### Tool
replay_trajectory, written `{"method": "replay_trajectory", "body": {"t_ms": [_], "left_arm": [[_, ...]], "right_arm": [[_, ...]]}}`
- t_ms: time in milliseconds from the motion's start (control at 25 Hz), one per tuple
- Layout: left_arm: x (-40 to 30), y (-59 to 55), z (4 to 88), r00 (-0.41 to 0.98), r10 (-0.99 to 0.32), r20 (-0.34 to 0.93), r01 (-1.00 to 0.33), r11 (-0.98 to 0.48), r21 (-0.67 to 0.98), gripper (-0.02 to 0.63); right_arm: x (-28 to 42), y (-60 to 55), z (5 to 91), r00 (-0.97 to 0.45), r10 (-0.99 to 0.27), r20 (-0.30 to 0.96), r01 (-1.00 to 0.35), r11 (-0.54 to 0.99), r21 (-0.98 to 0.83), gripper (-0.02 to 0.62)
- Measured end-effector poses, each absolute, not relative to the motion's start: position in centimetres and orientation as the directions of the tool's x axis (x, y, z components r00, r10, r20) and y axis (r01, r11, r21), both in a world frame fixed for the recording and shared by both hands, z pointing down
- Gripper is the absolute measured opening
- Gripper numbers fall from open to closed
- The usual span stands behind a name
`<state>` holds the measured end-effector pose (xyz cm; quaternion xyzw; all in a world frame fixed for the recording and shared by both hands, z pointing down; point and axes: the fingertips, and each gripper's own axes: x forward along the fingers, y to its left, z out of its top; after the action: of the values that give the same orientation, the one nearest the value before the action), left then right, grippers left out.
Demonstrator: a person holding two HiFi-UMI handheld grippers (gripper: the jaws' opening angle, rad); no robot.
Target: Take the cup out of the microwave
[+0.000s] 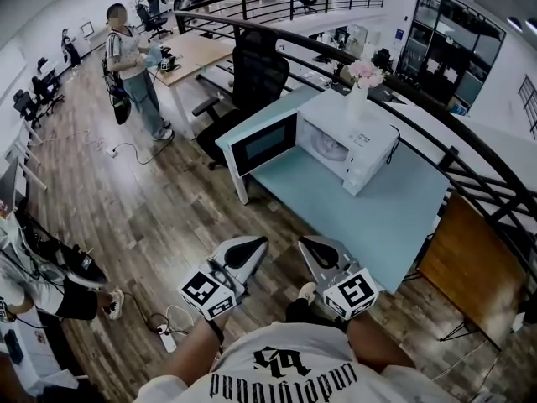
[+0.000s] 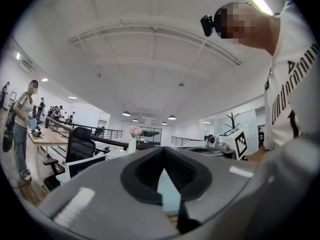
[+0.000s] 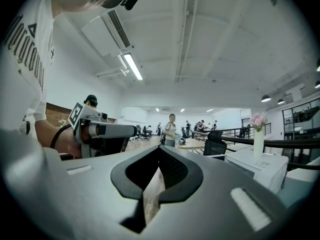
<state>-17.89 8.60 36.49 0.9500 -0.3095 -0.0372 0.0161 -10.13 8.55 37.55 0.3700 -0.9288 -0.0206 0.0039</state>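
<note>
While both grippers are held close to the person's body, well short of the microwave (image 1: 357,145), neither of them touches anything. The left gripper (image 1: 249,247) has its jaws pressed together at the tips, and nothing is between them. The right gripper (image 1: 316,246) has its jaws pressed together in the same way, and it is also empty. The two grippers lie side by side, near each other but not touching, and both point toward the microwave.

The microwave is white and stands on a light blue table (image 1: 377,217). Its door (image 1: 264,143) is swung open to the left of the microwave, so the inside is visible from the head view. Inside the microwave a pale round shape (image 1: 329,146) shows. It is too small to say whether this is the cup or only the plate of the microwave.

Just behind the microwave stands a white vase (image 1: 358,97) with pink flowers. A black office chair (image 1: 256,72) is behind the open door, to the left of the microwave. Farther to the left of the microwave, a person (image 1: 134,70) stands on the wooden floor (image 1: 143,217) beside a wooden desk (image 1: 197,53). A dark railing (image 1: 419,124) curves behind the microwave.
</note>
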Motion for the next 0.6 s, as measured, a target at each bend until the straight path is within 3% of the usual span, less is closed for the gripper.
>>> {"method": "replay_trajectory", "body": {"t_ms": [600], "left_arm": [[-15.0, -2.5, 37.7, 0.798, -0.601, -0.041, -0.599, -0.799, 0.053, 0.049]], "right_arm": [[-6.6, -3.0, 39.4, -0.74, -0.673, -0.002, -0.673, 0.739, 0.019, 0.003]]}}
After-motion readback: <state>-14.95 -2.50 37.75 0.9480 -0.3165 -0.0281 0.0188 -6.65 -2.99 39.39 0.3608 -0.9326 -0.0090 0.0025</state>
